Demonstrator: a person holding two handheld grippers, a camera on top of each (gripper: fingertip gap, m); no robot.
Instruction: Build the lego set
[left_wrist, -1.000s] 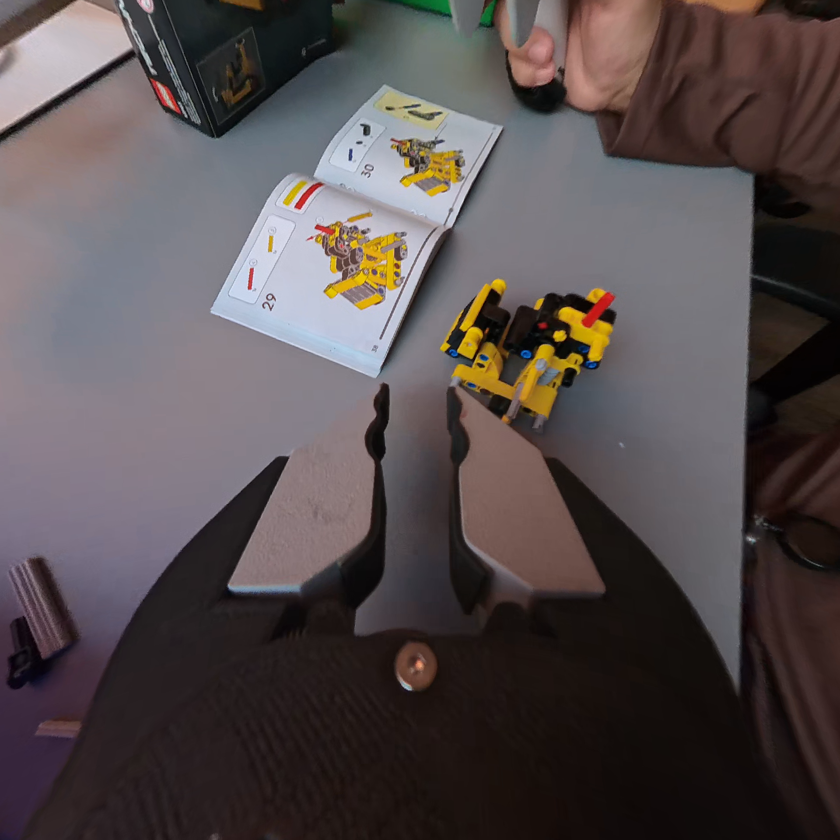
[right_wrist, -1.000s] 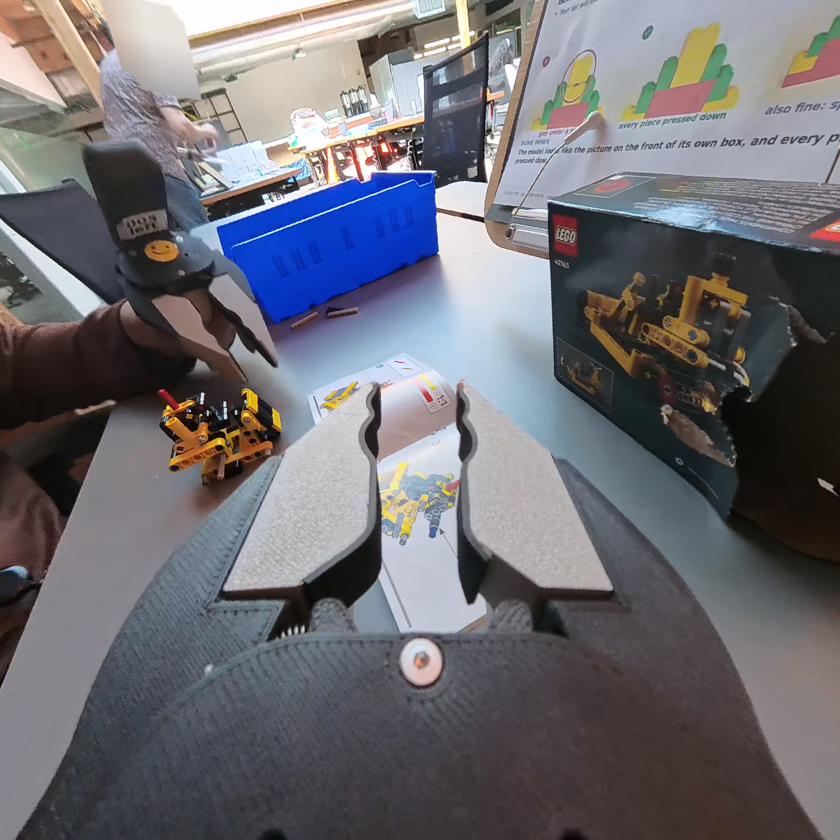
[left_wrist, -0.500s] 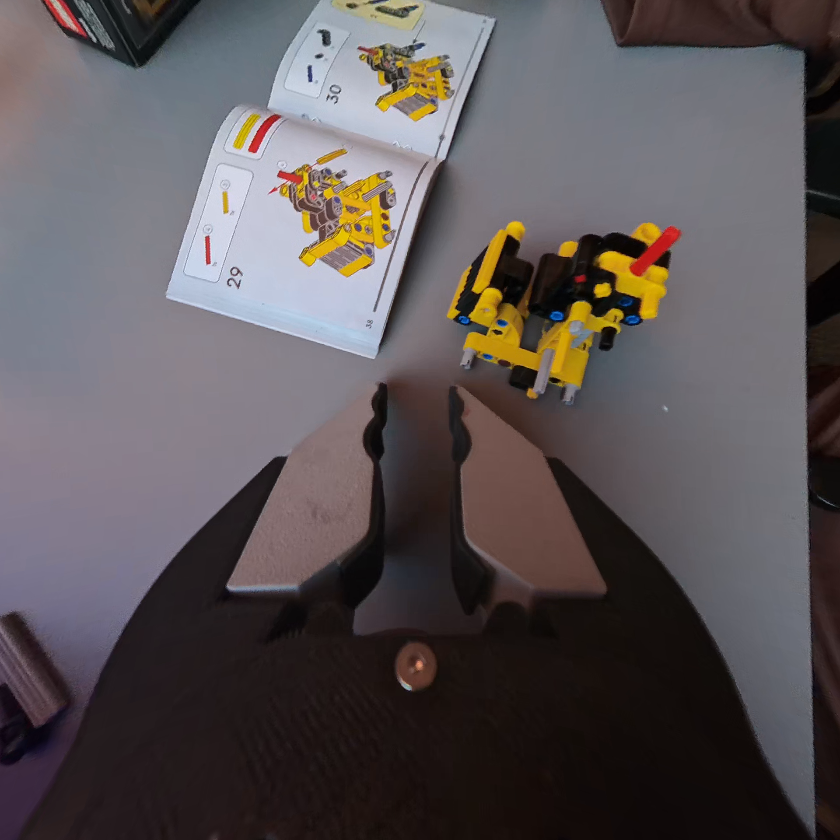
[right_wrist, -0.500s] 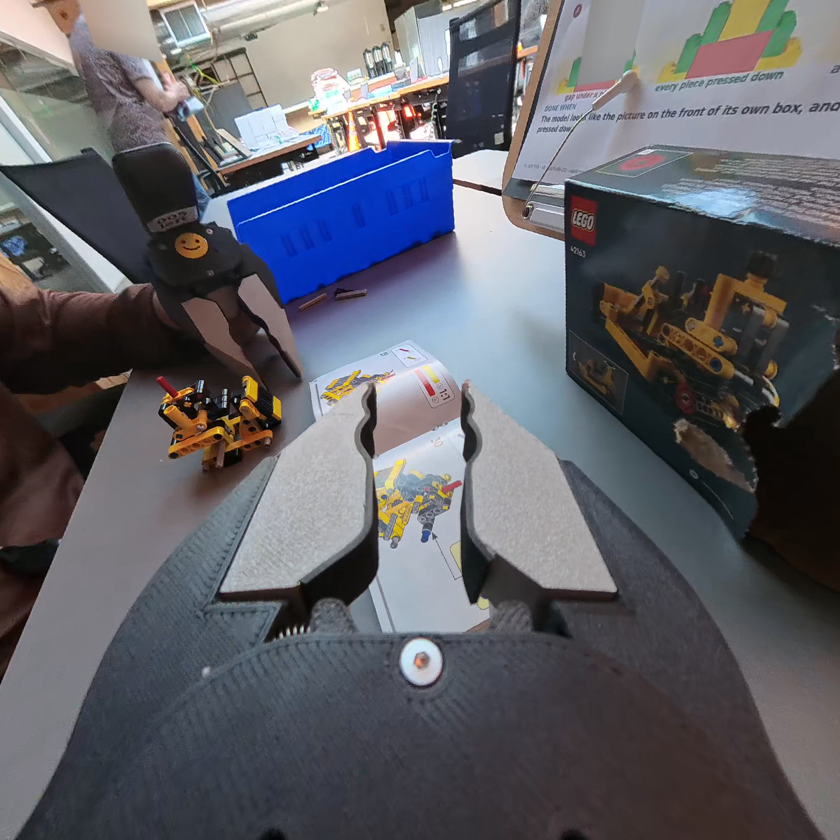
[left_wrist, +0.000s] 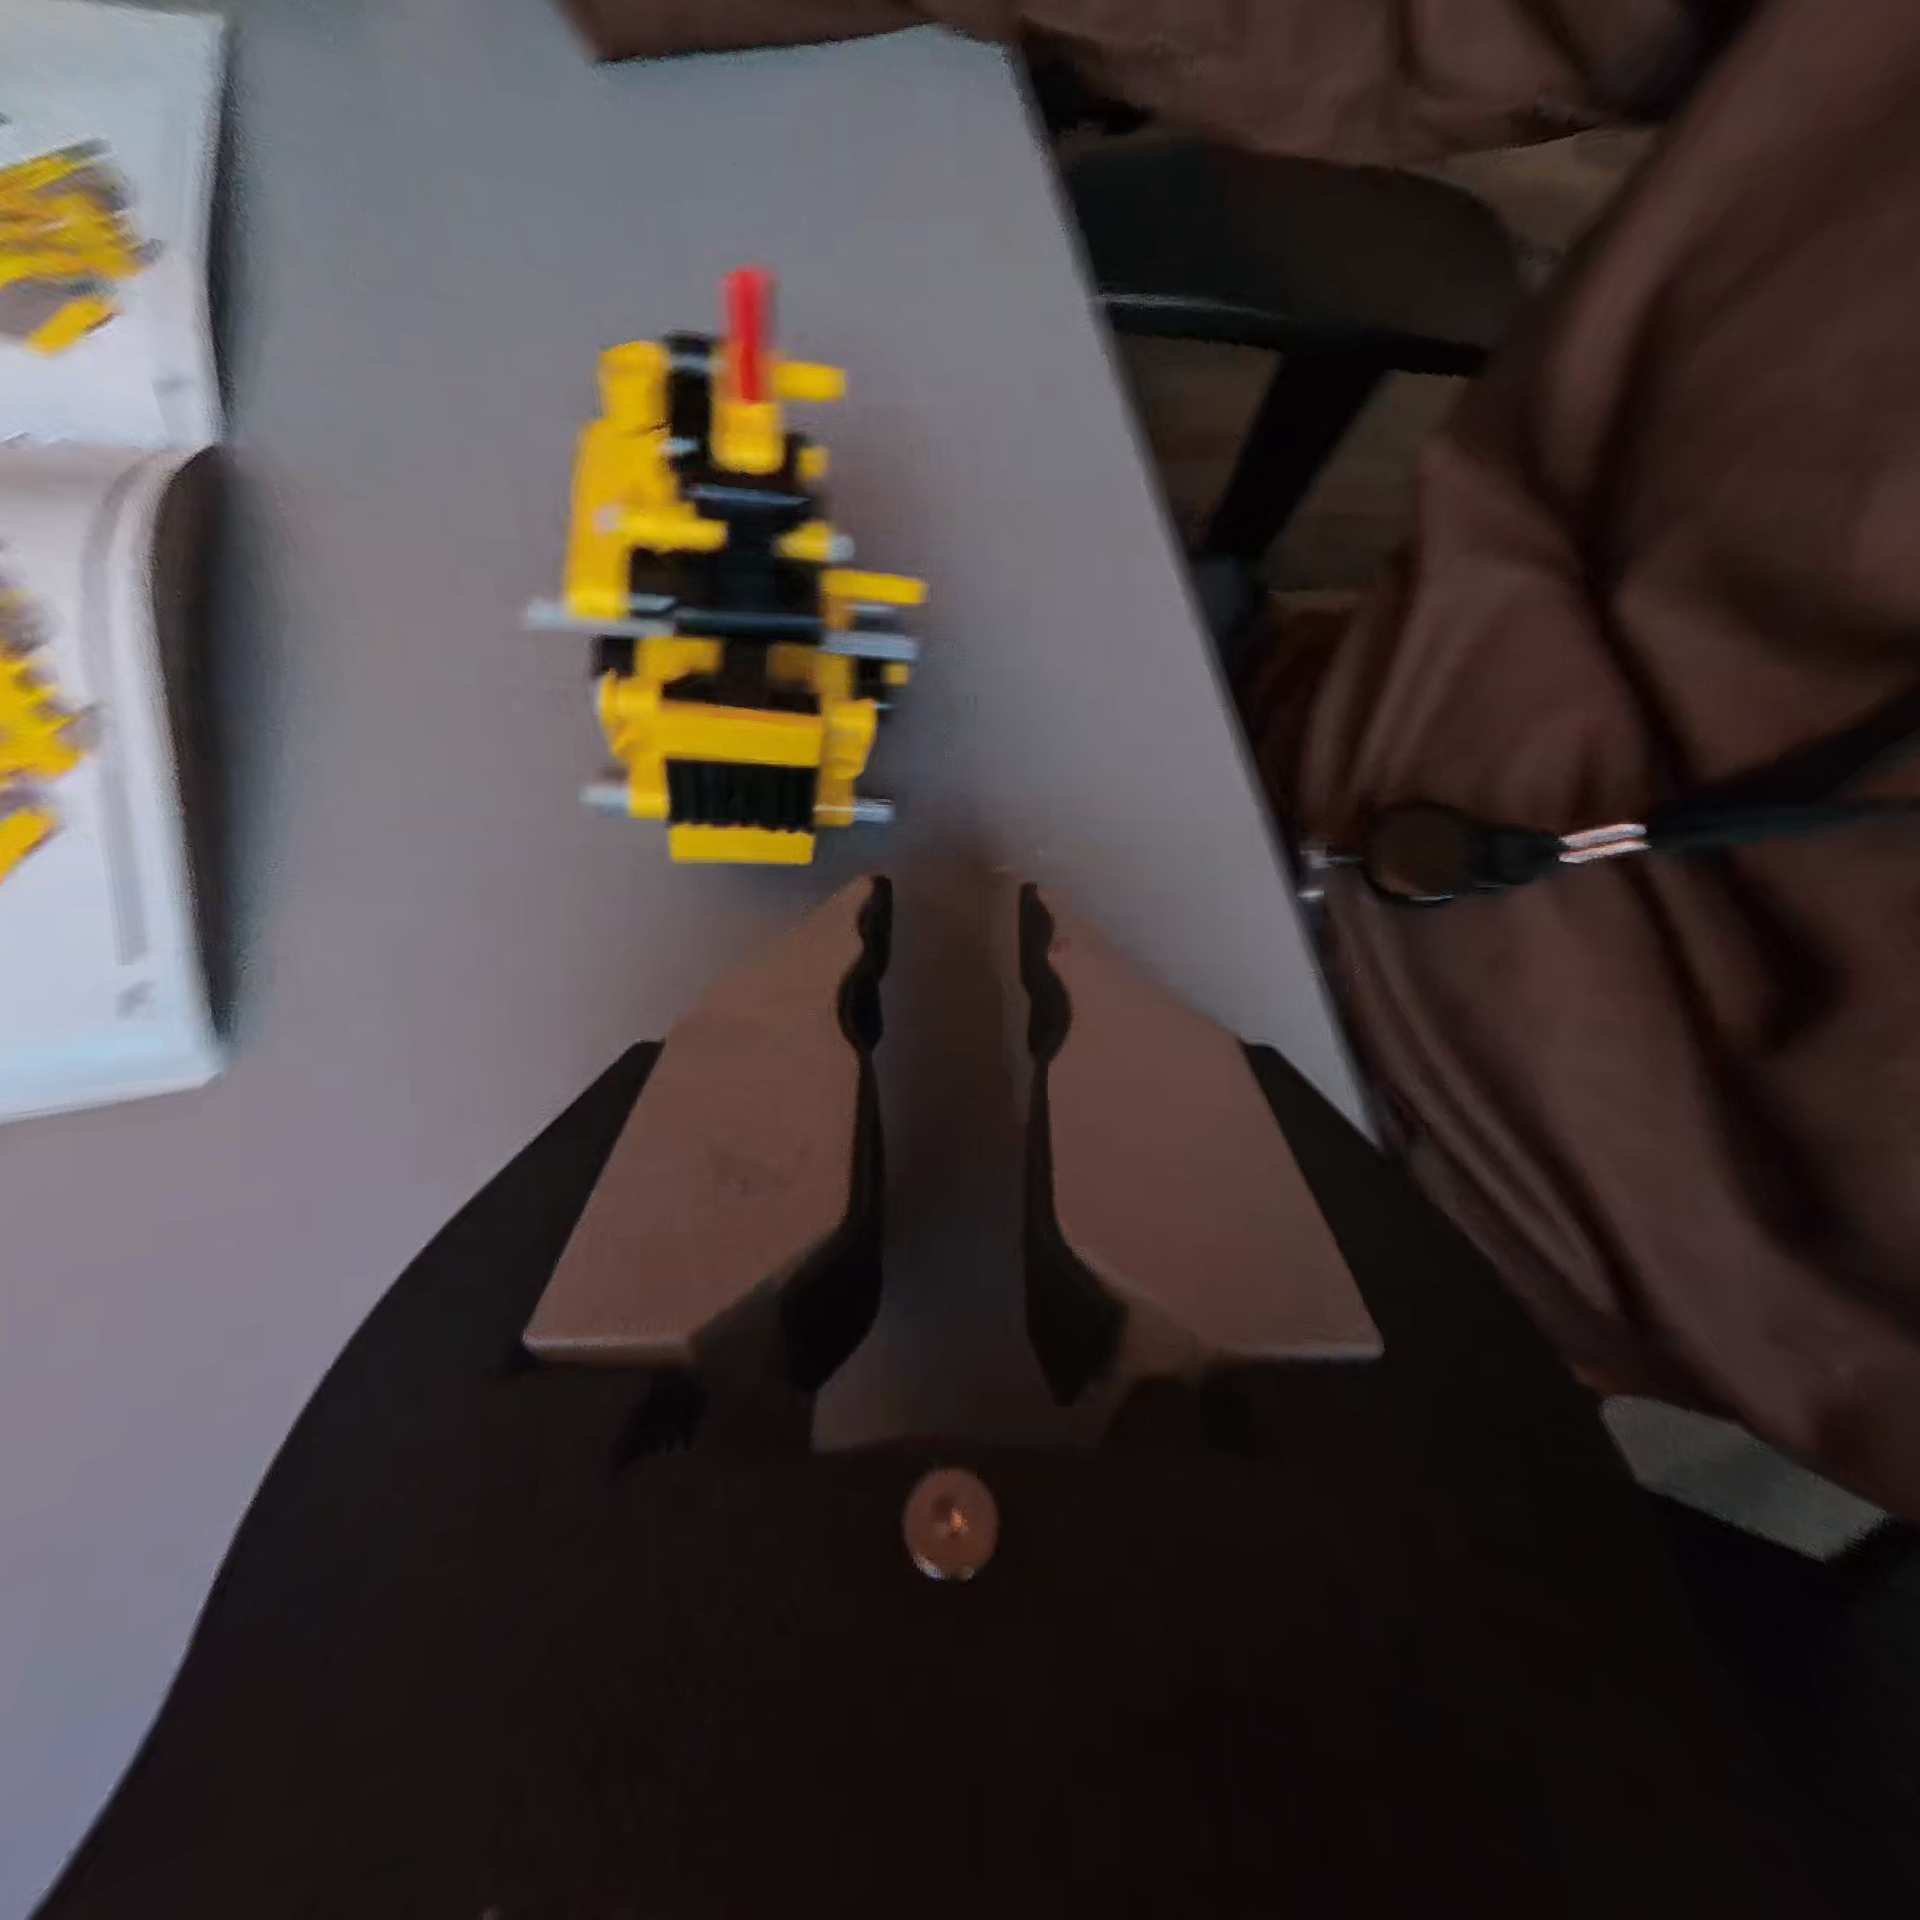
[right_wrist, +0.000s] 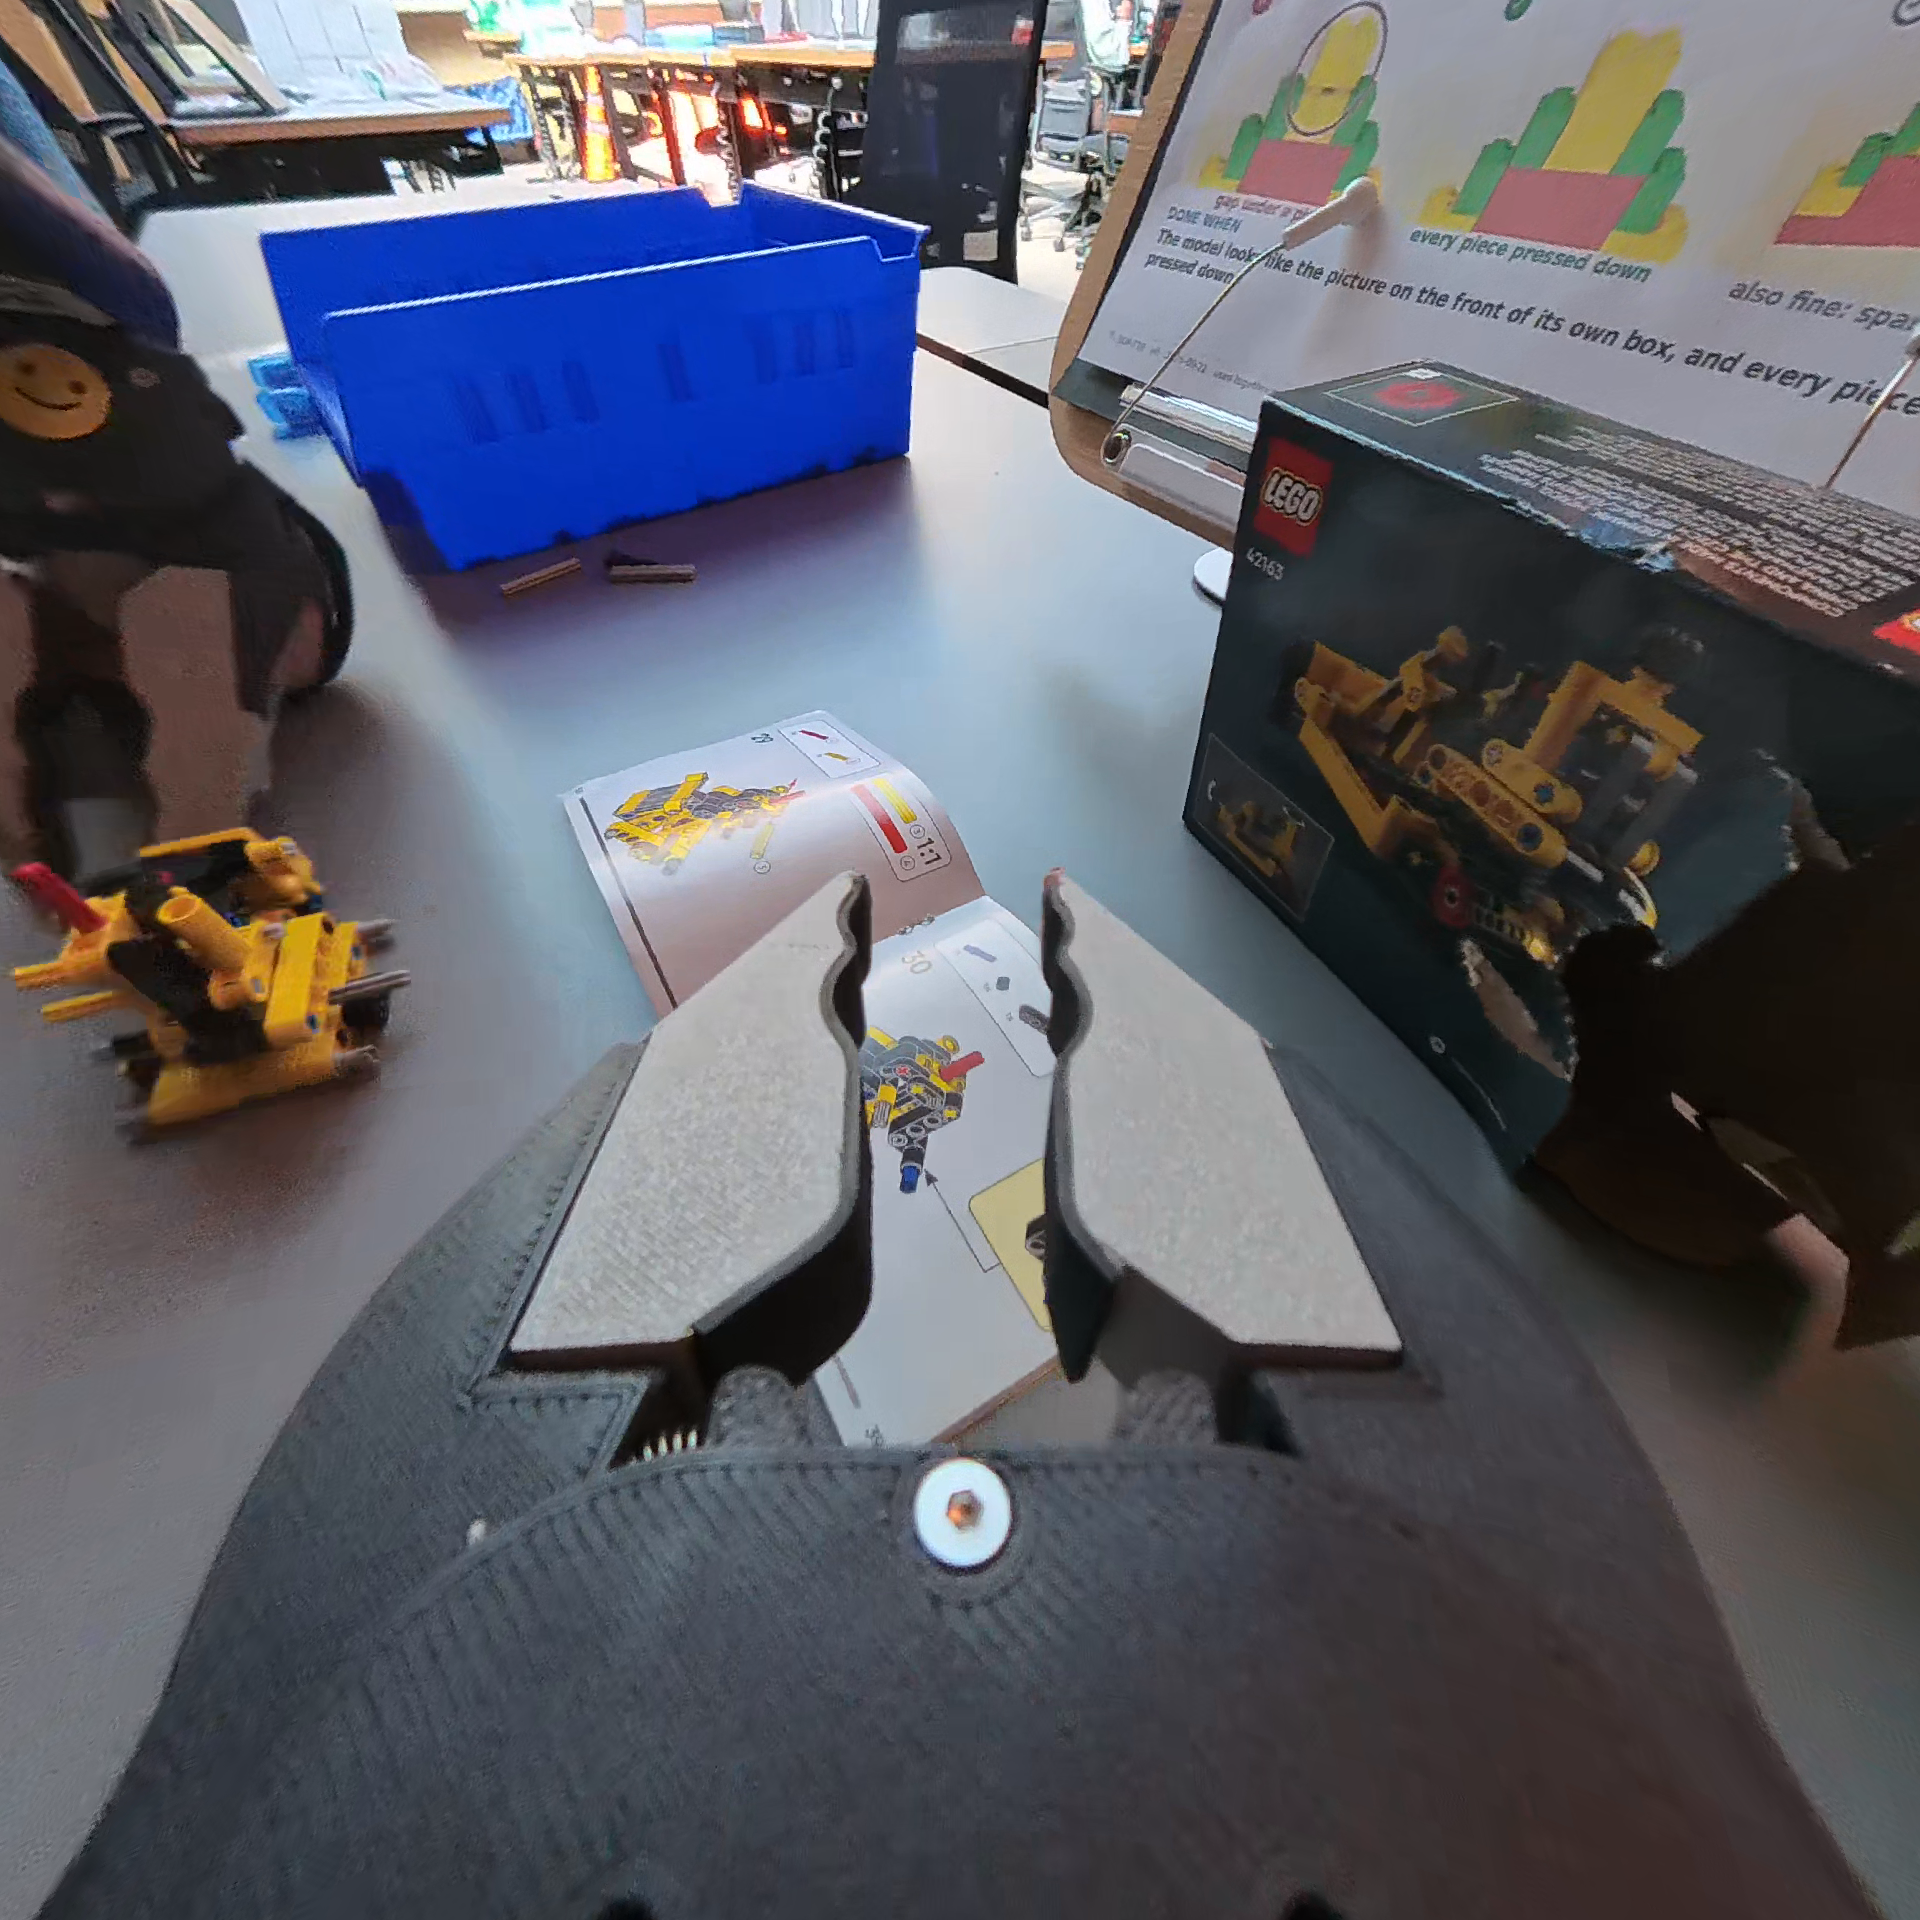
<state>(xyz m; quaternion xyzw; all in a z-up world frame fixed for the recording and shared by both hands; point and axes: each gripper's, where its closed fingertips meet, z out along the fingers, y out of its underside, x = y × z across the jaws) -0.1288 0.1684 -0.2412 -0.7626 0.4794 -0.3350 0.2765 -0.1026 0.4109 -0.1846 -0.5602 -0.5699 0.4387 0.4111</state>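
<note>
A partly built yellow and black lego model with a red axle on top stands on the grey table. It also shows in the right wrist view at the left. My left gripper is open and empty, its tips just short of the model's near end and a little to its right; that view is blurred. My right gripper is open and empty above the open instruction booklet. The left gripper shows at the left of the right wrist view, behind the model.
The dark lego box stands at the right. A blue bin stands at the back, with two small brown pieces in front of it. A clipboard with a printed sheet stands behind the box. The table's edge and a brown sleeve lie right of the model.
My left gripper has swung right and come closer to the model, which now points away from it. My right gripper has moved forward and lower over the booklet. Both jaws stay open.
</note>
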